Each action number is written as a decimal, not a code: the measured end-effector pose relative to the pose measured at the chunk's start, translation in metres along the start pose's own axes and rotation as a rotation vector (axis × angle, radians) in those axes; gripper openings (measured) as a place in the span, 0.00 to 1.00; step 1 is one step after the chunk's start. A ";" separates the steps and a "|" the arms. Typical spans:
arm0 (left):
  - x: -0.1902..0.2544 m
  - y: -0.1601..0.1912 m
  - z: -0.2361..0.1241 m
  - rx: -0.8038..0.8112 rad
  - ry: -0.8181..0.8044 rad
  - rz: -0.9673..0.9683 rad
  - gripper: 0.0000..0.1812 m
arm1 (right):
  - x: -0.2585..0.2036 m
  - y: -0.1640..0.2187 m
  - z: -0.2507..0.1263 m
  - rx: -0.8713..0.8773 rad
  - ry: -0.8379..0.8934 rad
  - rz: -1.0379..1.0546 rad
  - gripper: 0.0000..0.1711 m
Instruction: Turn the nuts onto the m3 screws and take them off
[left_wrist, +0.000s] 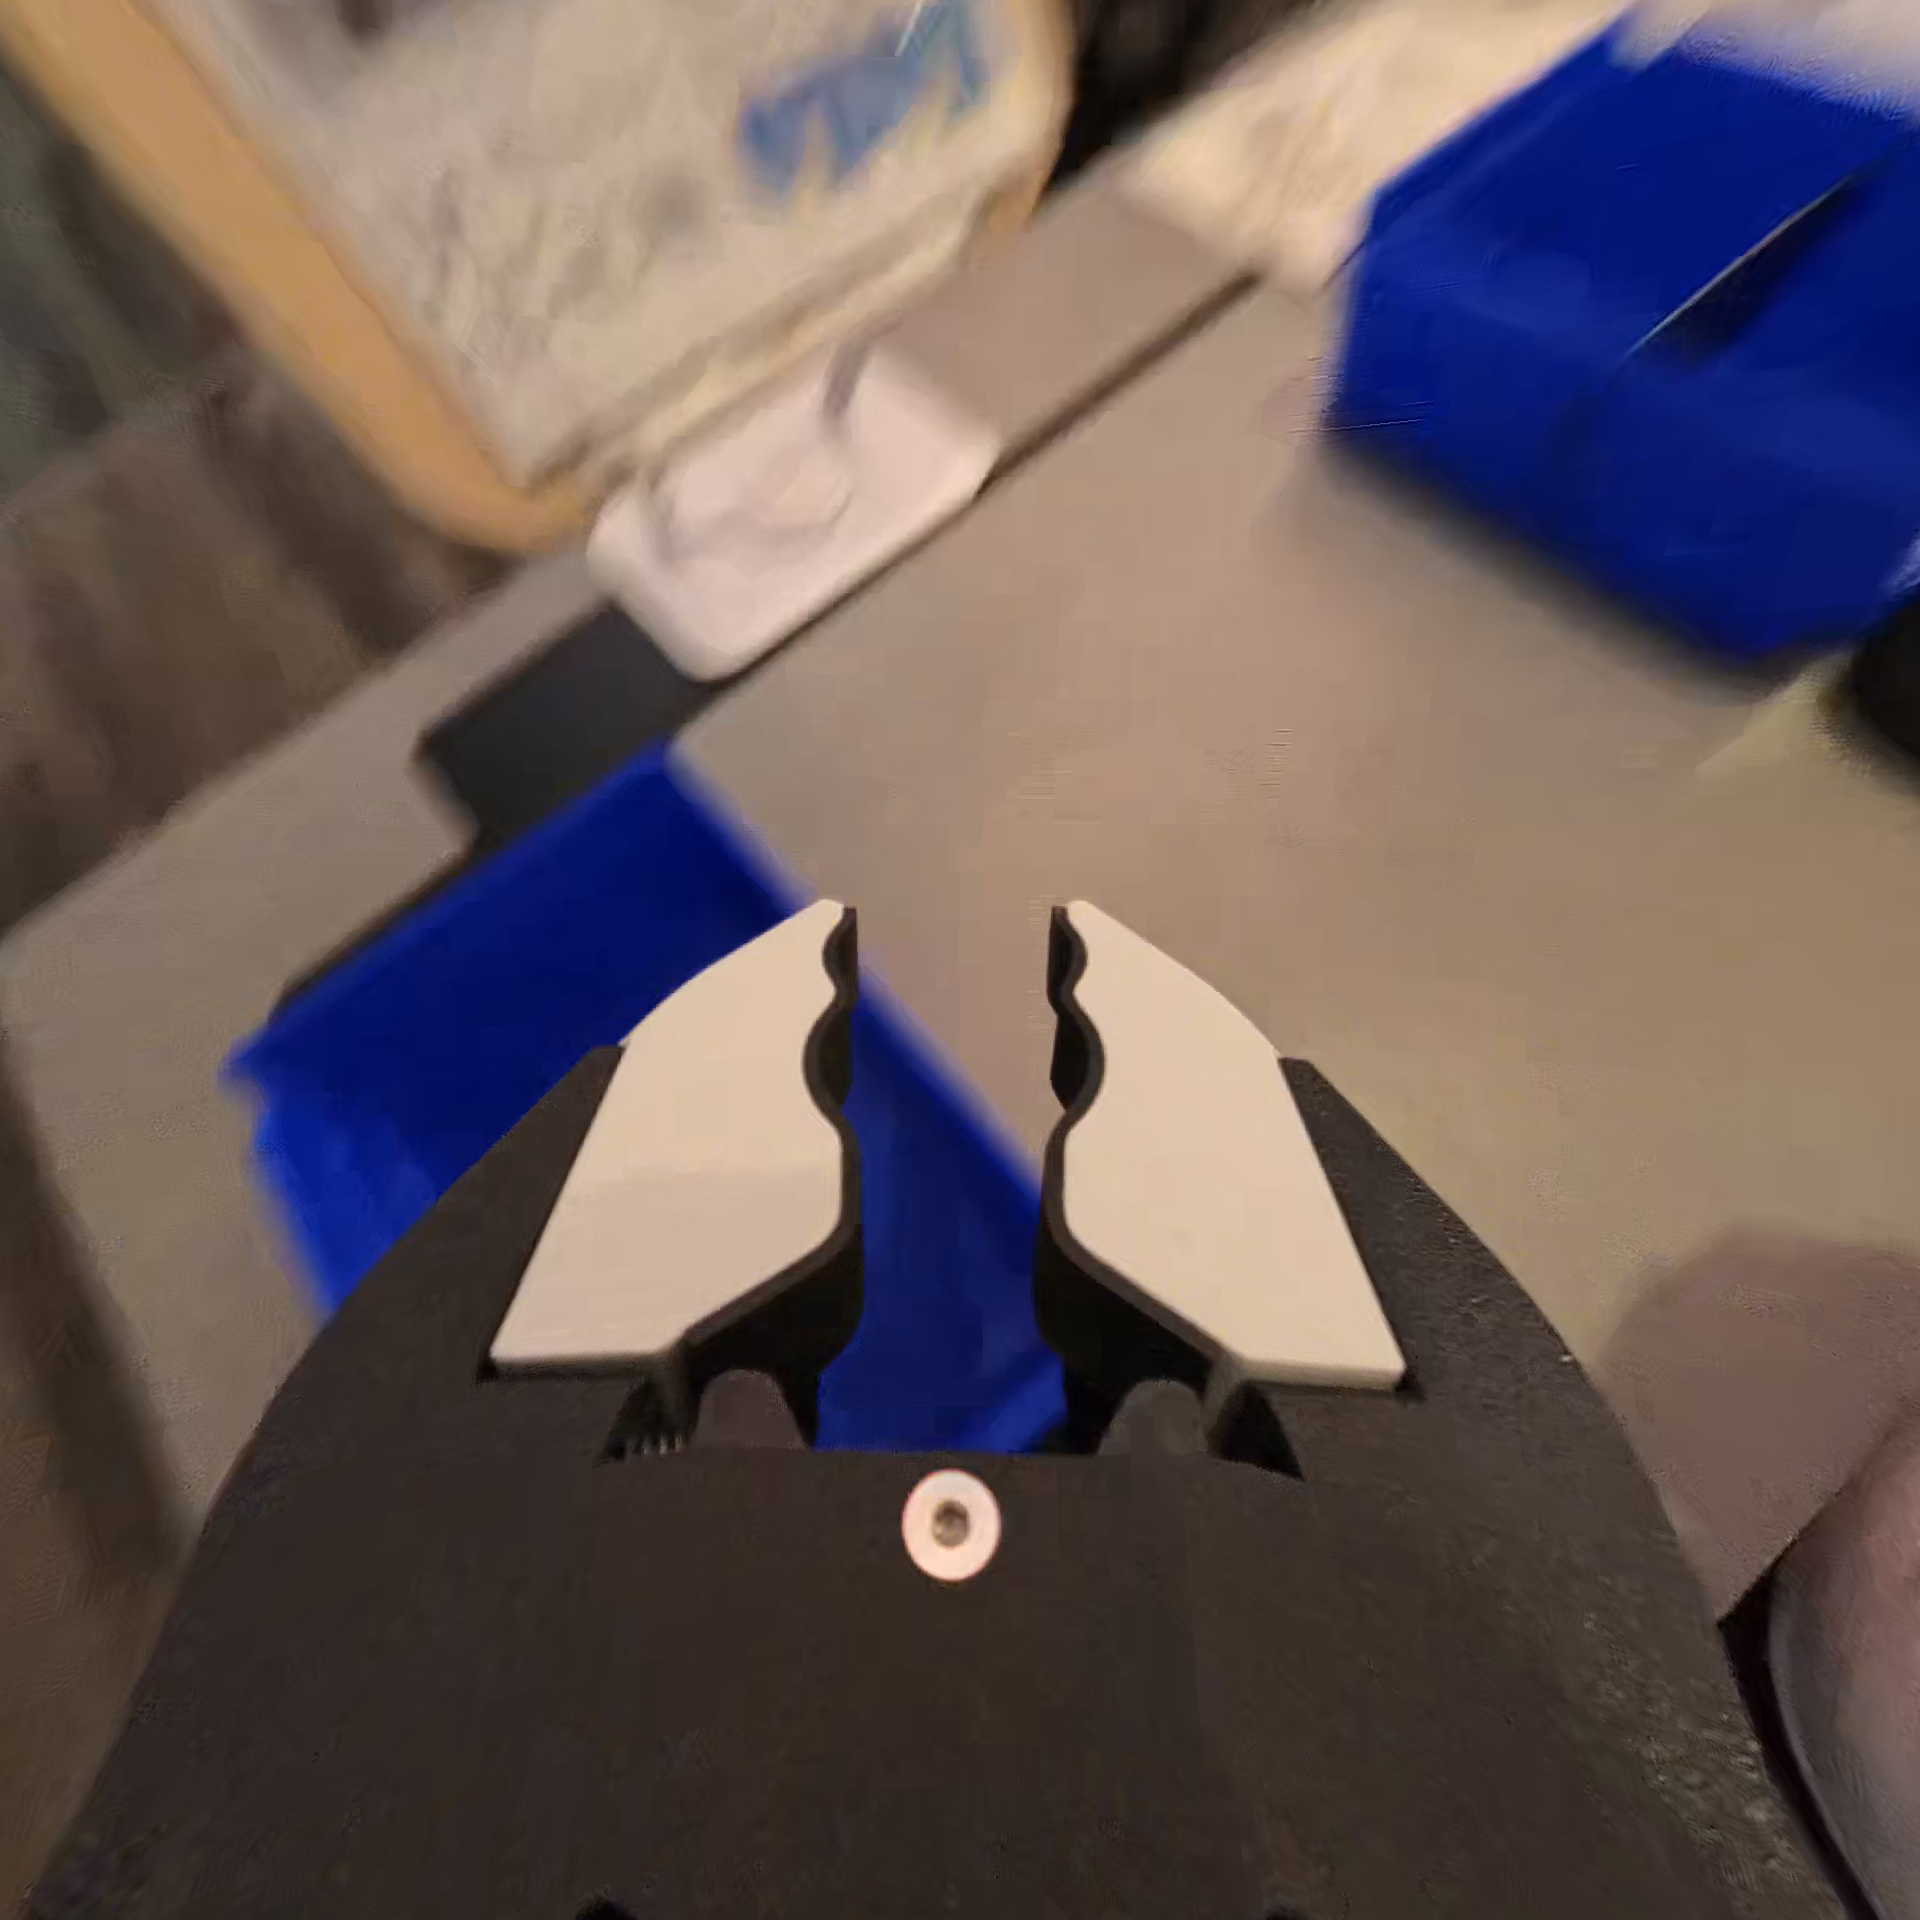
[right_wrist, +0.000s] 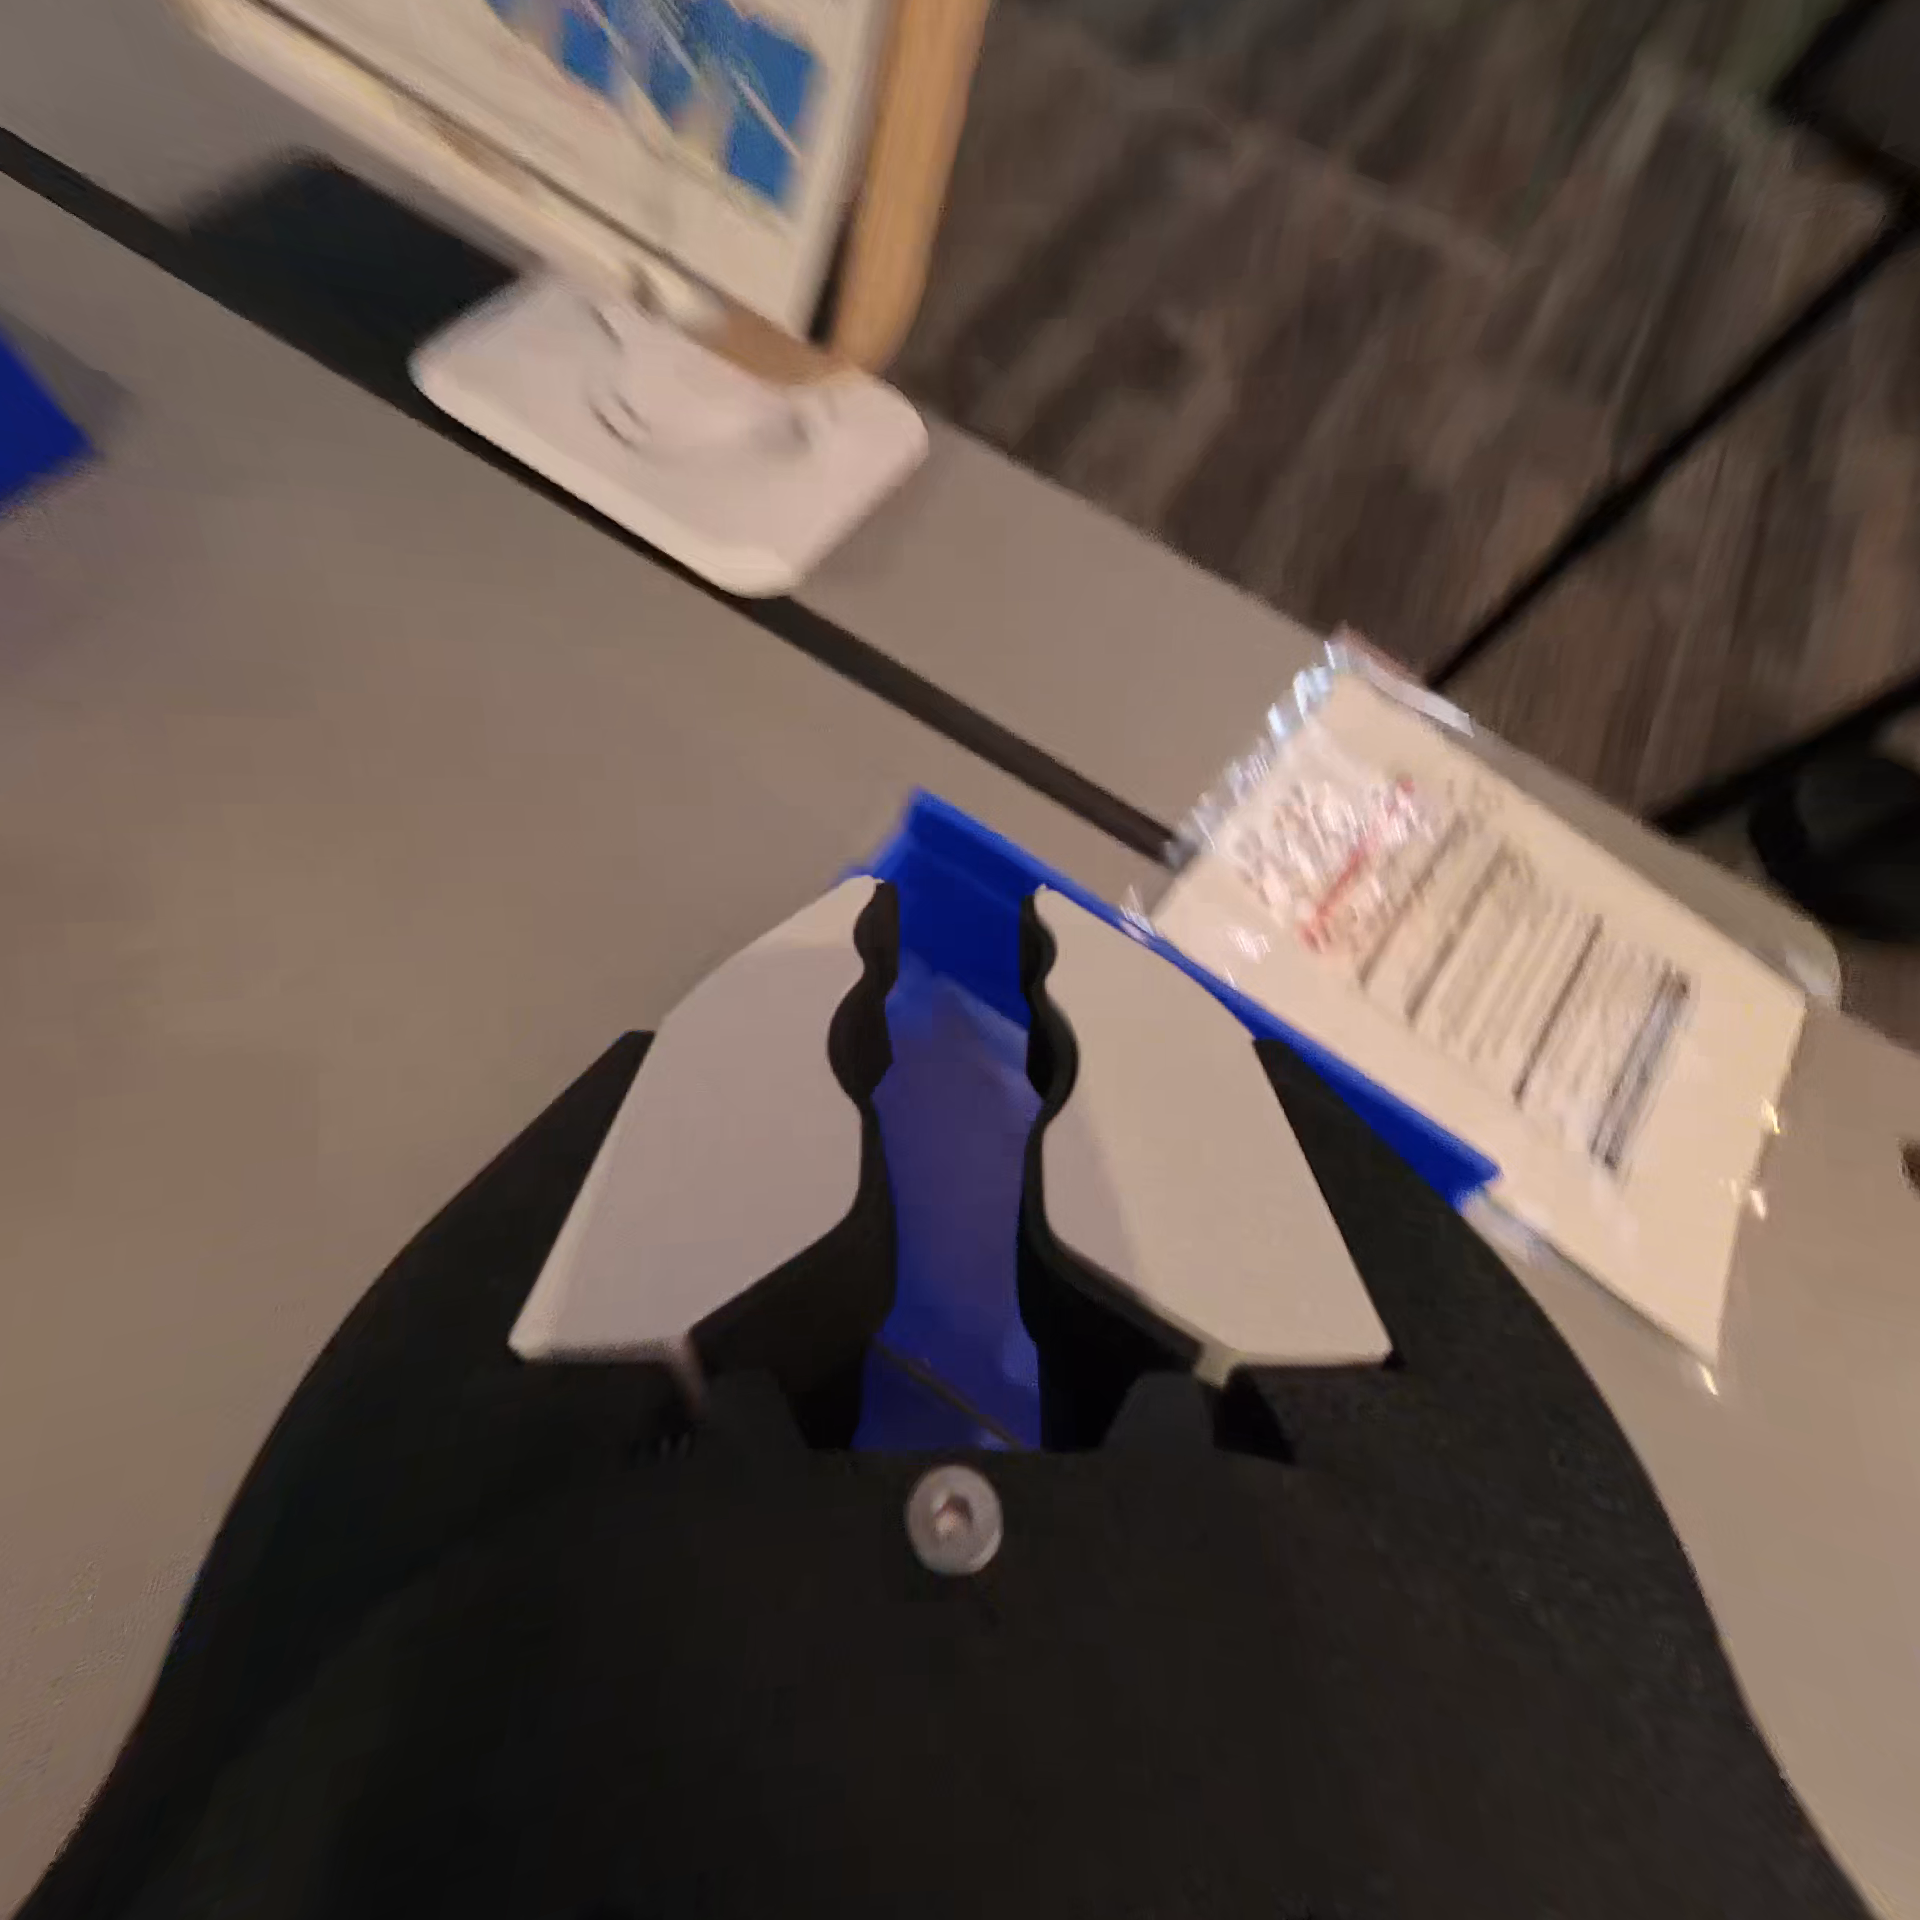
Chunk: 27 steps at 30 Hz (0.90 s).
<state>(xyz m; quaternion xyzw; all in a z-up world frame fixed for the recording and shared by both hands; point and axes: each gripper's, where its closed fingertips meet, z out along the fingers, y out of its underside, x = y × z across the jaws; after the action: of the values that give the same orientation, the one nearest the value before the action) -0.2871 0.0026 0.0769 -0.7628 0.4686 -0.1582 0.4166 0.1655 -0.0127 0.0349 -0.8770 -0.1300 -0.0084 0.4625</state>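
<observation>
Both views are motion-blurred. No screws or nuts show in either view. In the left wrist view, my left gripper (left_wrist: 954, 920) is open and empty, above the near corner of a blue bin (left_wrist: 520, 1039) on the grey table (left_wrist: 1247, 831). A second blue bin (left_wrist: 1621, 395) stands at the far right. In the right wrist view, my right gripper (right_wrist: 956, 899) is open and empty, directly over a blue bin (right_wrist: 1351, 1101) whose inside shows between the fingers. A clear bag with a printed white card (right_wrist: 1507, 987) lies right of that bin.
A white stand base (left_wrist: 790, 520) holds a wood-framed board (left_wrist: 312, 260) at the table's far side; it also shows in the right wrist view (right_wrist: 675, 436). A dark seam (right_wrist: 935, 686) crosses the table. Dark carpeted floor (right_wrist: 1403, 312) lies beyond the edge. Tip to tip, the grippers are about 45 centimeters apart.
</observation>
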 end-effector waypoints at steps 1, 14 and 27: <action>-0.021 0.027 -0.001 -0.121 -0.076 -0.022 0.18 | -0.015 -0.013 -0.006 0.049 -0.027 -0.025 0.12; -0.096 0.158 0.128 -0.581 -0.001 -0.441 0.12 | -0.090 -0.018 0.018 -0.035 -0.117 -0.232 0.13; -0.098 0.194 0.151 -0.780 -0.120 -0.469 0.13 | -0.095 -0.010 0.025 -0.096 -0.103 -0.298 0.14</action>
<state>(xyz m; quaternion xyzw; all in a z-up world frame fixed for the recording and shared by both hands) -0.3551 0.1175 -0.1512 -0.9559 0.2828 -0.0154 0.0779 0.0683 -0.0083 0.0156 -0.8684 -0.2818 -0.0380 0.4062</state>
